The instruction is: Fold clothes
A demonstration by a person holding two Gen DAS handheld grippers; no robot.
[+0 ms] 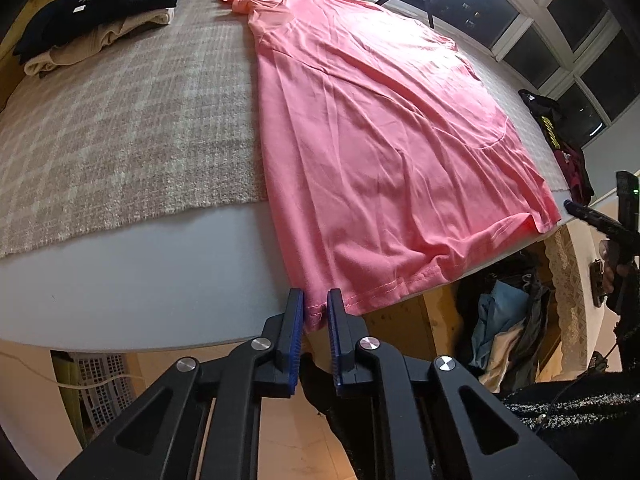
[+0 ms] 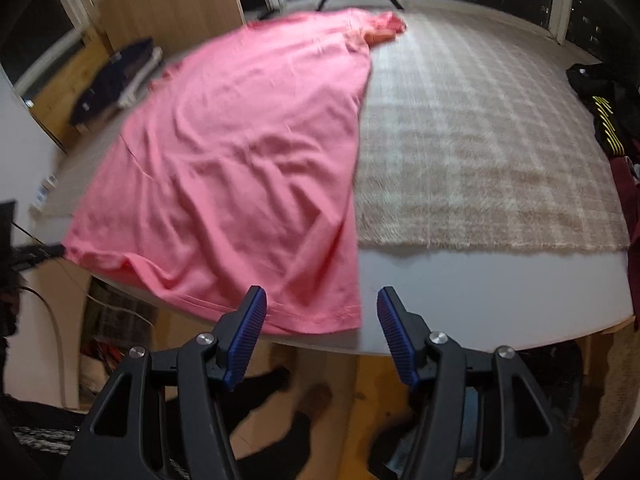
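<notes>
Dark window panes and a bright lamp ring the upper right of my left wrist view, above a white table (image 1: 140, 280) partly covered by a checked beige rug (image 1: 120, 140). Across it lies the pink T-shirt (image 1: 380, 120), spread flat from the top centre down to the lower middle, its hem hanging over the near table edge. My left gripper (image 1: 315, 312) has its blue pads pinching the hem corner at bottom centre, with only a narrow tongue of cloth between them; my worry is that so shallow a bite slips out once I lift. A folded dark and cream stack (image 1: 100, 12) sits upper left, close enough that a wide sweep of the shirt could drag over it. From my right wrist view, which is blurred, the same T-shirt fills the left and centre, its other hem corner lying bottom centre on the table edge. My right gripper (image 2: 322, 312) has its fingers spread, that corner sitting between them, untouched. If I raise the left side before the right one bites, I judge the hem will skew and the fold come out crooked.
</notes>
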